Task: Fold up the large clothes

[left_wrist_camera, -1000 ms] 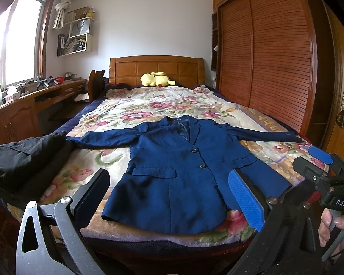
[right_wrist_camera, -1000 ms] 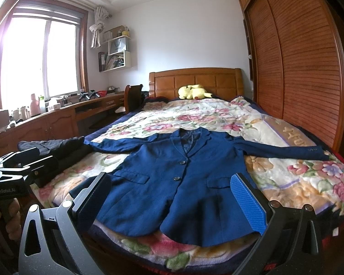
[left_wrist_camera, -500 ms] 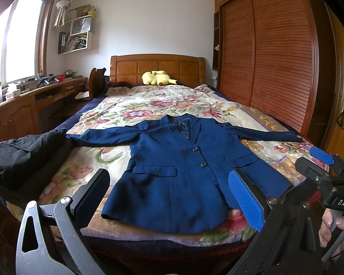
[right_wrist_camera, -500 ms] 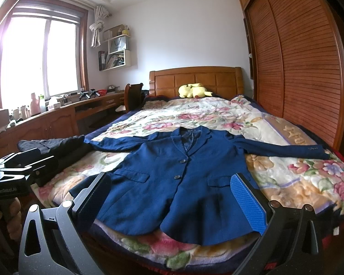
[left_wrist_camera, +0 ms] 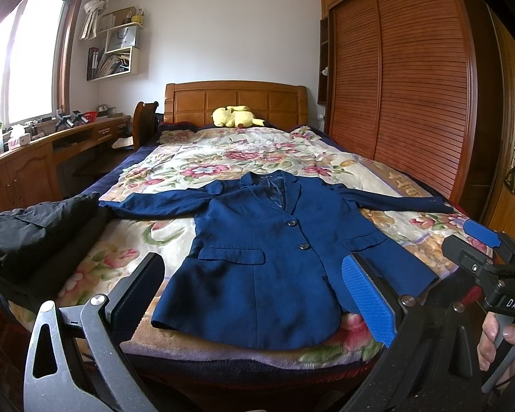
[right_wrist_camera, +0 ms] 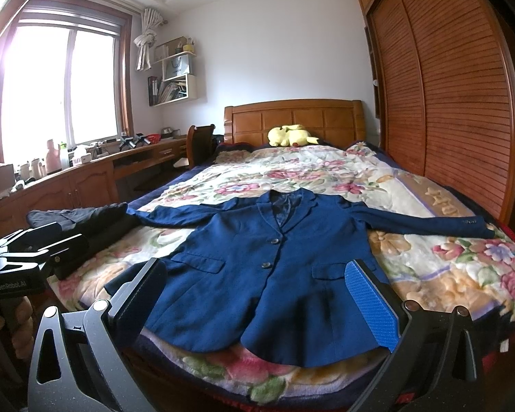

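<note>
Both grippers apart, nothing held; blazer straight ahead of us.

Our left gripper (left_wrist_camera: 254, 302) w/ jaws wide, clear of cloth; right gripper (right_wrist_camera: 257, 304) same, jaws spread, hovering off the bed's foot. Just beyond both lies the navy blazer (right_wrist_camera: 271, 261), flat, front up, buttoned, sleeves out to each side, hem nearest us, on the floral blanket (right_wrist_camera: 446, 264). Left of it, a black garment (left_wrist_camera: 34, 233). Far behind, yellow plush (right_wrist_camera: 292, 135) by headboard.

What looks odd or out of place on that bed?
Nothing stands out. The blue blazer lies flat and buttoned with sleeves spread, dark clothes sit at the bed's left edge, and a yellow plush toy rests by the headboard.
</note>
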Action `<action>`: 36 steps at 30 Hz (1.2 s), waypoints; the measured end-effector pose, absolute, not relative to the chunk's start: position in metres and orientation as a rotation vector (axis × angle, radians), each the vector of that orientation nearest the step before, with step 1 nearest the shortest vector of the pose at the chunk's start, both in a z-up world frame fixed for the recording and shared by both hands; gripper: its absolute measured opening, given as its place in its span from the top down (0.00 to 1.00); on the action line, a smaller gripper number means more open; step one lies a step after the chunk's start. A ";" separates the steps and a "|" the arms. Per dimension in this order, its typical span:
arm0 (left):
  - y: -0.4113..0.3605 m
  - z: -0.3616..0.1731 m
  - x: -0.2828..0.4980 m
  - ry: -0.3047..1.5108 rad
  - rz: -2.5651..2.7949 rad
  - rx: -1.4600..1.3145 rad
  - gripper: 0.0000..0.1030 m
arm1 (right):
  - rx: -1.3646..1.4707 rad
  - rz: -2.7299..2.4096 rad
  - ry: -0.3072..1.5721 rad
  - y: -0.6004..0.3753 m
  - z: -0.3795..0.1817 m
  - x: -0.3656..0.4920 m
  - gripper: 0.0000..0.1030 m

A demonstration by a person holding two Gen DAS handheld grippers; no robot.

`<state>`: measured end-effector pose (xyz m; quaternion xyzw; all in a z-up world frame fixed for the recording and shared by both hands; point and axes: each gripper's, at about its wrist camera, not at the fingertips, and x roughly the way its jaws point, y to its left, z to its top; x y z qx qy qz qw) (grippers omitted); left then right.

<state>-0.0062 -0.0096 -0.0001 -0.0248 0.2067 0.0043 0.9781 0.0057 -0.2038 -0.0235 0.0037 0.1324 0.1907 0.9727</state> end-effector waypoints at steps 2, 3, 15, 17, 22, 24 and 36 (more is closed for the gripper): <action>-0.010 0.000 -0.006 0.417 0.009 -0.050 0.00 | 0.008 0.385 0.266 -0.204 -0.023 0.006 0.00; -0.010 0.000 -0.006 0.416 0.009 -0.050 0.00 | 0.008 0.385 0.266 -0.204 -0.023 0.006 0.00; -0.009 -0.006 -0.004 0.424 0.013 -0.052 0.00 | 0.008 0.393 0.274 -0.203 -0.024 0.007 0.00; -0.006 -0.011 -0.001 0.433 0.015 -0.056 0.00 | 0.009 0.397 0.280 -0.202 -0.026 0.009 0.00; 0.007 -0.023 0.013 0.454 0.032 -0.053 0.00 | 0.002 0.397 0.297 -0.198 -0.031 0.022 0.00; 0.014 -0.028 0.018 0.466 0.047 -0.058 0.00 | 0.001 0.404 0.308 -0.196 -0.033 0.030 0.00; 0.048 -0.060 0.050 0.543 0.110 -0.062 0.00 | -0.034 0.427 0.341 -0.175 -0.044 0.081 0.00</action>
